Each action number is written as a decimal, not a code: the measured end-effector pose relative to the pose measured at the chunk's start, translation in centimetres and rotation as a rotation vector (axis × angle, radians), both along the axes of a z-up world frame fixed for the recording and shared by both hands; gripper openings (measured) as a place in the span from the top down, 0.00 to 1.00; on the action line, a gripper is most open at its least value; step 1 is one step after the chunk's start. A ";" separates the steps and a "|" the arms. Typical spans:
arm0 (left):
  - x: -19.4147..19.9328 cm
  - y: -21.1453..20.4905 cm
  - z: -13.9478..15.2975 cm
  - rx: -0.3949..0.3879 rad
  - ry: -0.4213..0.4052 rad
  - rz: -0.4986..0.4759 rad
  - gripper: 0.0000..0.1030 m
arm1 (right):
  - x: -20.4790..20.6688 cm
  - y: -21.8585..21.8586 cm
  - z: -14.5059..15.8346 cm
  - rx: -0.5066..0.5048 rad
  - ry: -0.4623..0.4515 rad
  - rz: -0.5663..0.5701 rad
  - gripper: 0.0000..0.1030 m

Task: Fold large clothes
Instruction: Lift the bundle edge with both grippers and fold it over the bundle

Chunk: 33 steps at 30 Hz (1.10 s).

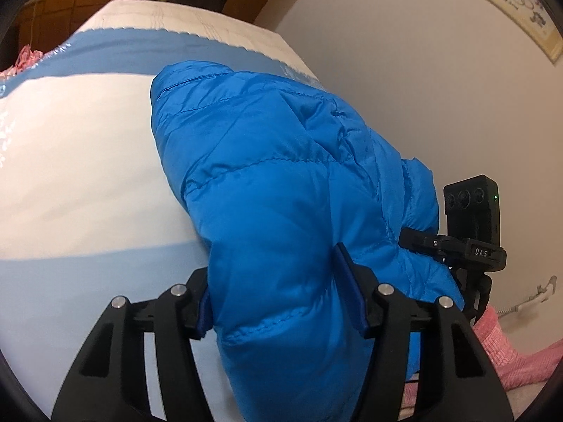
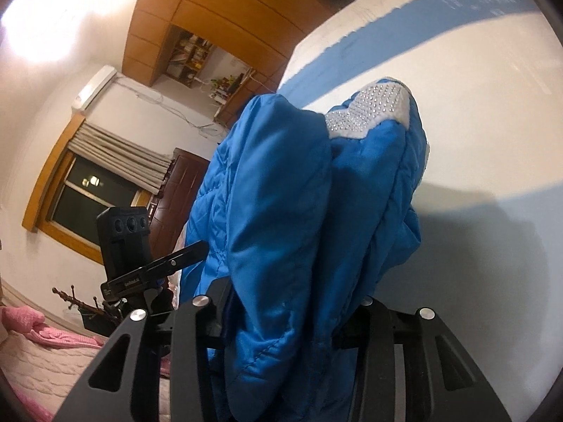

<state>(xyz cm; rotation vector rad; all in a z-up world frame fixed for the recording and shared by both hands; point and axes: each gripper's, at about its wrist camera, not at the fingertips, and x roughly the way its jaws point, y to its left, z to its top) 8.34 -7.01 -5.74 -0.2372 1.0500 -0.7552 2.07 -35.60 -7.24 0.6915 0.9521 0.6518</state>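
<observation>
A bright blue quilted puffer jacket [image 1: 281, 183] hangs bunched over a white and pale blue striped sheet [image 1: 88, 161]. My left gripper [image 1: 278, 299] is shut on a thick fold of the jacket near its hem. In the right wrist view the same jacket [image 2: 281, 218] shows a white patch with silver studs [image 2: 369, 112] at its far end. My right gripper [image 2: 288, 320] is shut on another bunched edge of the jacket. Each view shows the other gripper's black body beside the jacket, at the right in the left wrist view [image 1: 471, 232] and at the left in the right wrist view [image 2: 130, 253].
A pink knitted blanket [image 1: 510, 355] lies on the bed below; it also shows in the right wrist view [image 2: 42, 337]. A plain wall [image 1: 422, 70] is at the right. A window with a blind [image 2: 91, 190], wooden cabinets [image 2: 218, 7] and a dark door [image 2: 179, 190] stand behind.
</observation>
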 end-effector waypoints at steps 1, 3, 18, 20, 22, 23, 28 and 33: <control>0.4 0.7 0.1 0.000 -0.005 0.010 0.44 | 0.7 0.6 0.4 -0.008 -0.007 0.011 0.61; 1.4 1.1 0.3 0.002 -0.018 0.032 0.44 | 2.4 1.6 1.0 -0.018 -0.014 0.030 0.61; 11.3 7.2 -2.8 0.055 -0.023 0.198 0.44 | 17.8 9.5 -1.3 -0.056 0.016 0.142 0.61; 12.2 7.4 -3.7 0.065 -0.004 0.207 0.44 | 18.8 10.0 -2.8 -0.067 0.048 0.149 0.61; 13.5 7.5 -5.3 0.083 0.042 0.217 0.42 | 19.3 10.6 -4.5 -0.083 0.088 0.149 0.60; 13.8 7.8 -5.9 0.086 0.050 0.219 0.39 | 19.5 10.7 -5.1 -0.083 0.098 0.147 0.59; 13.5 8.3 -7.2 0.060 0.073 0.231 0.33 | 19.8 10.1 -6.2 -0.078 0.131 0.127 0.53; 13.6 8.6 -6.5 0.102 0.087 0.250 0.30 | 19.3 9.6 -4.7 -0.140 0.144 0.108 0.40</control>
